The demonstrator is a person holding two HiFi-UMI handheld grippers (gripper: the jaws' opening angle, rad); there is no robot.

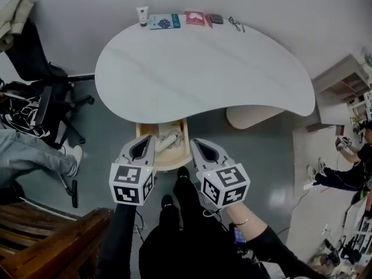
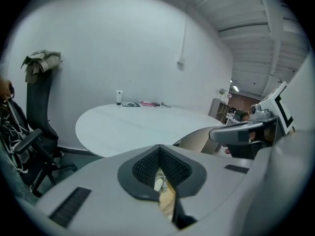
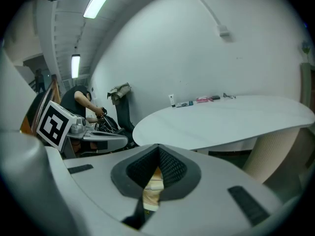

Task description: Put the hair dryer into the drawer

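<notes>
The white hair dryer lies inside the open wooden drawer under the table's near edge. Both grippers hang side by side just above the drawer's front. My left gripper is shut with nothing in it, over the drawer's left side. My right gripper also looks shut and empty, at the drawer's right side. In the left gripper view, a sliver of the drawer and something white in it shows through the closed jaws. The right gripper view shows pale wood below its jaws.
The white curved table carries a tube, a blue packet, a pink packet and small items along its far edge. A ribbed pedestal stands right of the drawer. An office chair and a wooden bench are at the left.
</notes>
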